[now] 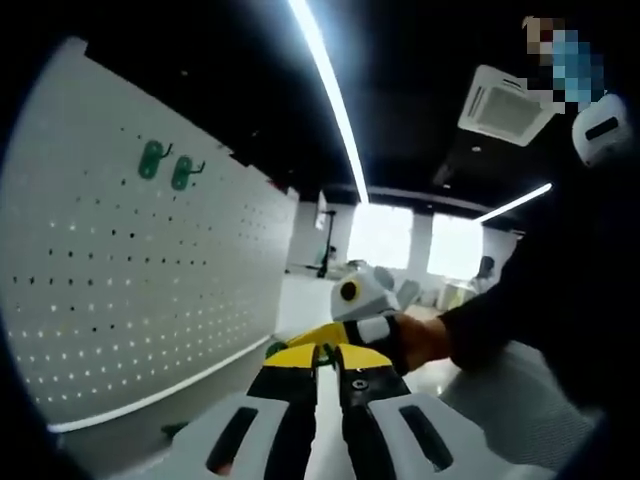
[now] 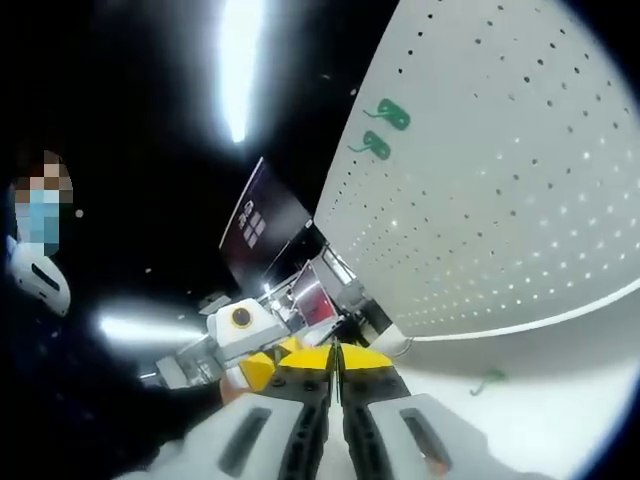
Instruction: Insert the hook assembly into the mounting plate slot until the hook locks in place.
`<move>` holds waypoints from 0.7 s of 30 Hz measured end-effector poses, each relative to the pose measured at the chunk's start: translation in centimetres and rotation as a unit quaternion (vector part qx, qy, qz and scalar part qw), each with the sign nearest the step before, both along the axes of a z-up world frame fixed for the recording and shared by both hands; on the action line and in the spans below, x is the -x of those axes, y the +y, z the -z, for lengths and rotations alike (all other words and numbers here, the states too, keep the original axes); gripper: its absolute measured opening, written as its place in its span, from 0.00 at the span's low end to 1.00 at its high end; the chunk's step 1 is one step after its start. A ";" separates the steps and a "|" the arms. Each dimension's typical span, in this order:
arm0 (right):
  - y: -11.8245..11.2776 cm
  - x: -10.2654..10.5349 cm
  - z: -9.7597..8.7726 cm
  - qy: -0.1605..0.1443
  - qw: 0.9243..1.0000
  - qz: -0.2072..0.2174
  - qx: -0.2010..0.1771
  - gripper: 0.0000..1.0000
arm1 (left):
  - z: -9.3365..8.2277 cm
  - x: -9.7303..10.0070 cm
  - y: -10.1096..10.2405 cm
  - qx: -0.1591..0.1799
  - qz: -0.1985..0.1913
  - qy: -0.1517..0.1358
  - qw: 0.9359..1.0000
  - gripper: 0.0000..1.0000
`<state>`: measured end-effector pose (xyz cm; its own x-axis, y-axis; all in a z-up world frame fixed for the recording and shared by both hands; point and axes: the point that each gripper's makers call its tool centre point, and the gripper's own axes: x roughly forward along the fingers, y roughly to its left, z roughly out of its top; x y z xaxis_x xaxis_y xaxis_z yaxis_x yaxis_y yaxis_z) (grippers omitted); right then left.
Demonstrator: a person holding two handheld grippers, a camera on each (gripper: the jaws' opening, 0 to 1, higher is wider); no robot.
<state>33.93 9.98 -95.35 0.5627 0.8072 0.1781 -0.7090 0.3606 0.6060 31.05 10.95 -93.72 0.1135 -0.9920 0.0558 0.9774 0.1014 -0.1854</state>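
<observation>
Two yellow-tipped jaws of the left gripper [image 1: 326, 352] are seen pressed together in the left gripper view, with only a thin seam between them and nothing visibly gripped. Just beyond their tips, a small green piece [image 1: 276, 349] is partly seen; what it is cannot be told. Just to the right of the tips, the other gripper is shown held in a person's hand [image 1: 425, 340], a dark sleeve [image 1: 530, 300] extending to the right. To the left, a white perforated mounting plate [image 1: 120, 280] is presented upright, and two green hooks [image 1: 165, 166] are mounted side by side near its upper part. Long ceiling light strips [image 1: 330, 95] and bright windows [image 1: 412, 238] are seen behind.

In the right gripper view, the jaws of the right gripper [image 2: 336, 362] are likewise closed tip to tip, with nothing seen between them. To the left of the tips, the left gripper is visible, yellow at its front. To the right, the mounting plate [image 2: 500, 200] is seen, bearing the two green hooks [image 2: 385, 130] close together. On the white surface [image 2: 560, 420] below the plate's lower edge, a loose green hook [image 2: 488, 379] is seen lying, apart from both grippers.
</observation>
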 end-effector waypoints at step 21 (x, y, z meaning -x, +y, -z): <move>0.3 0.0 0.0 -0.002 1.000 -0.005 0.011 0.00 | 0.2 0.5 0.0 -0.005 0.016 0.004 1.000 0.04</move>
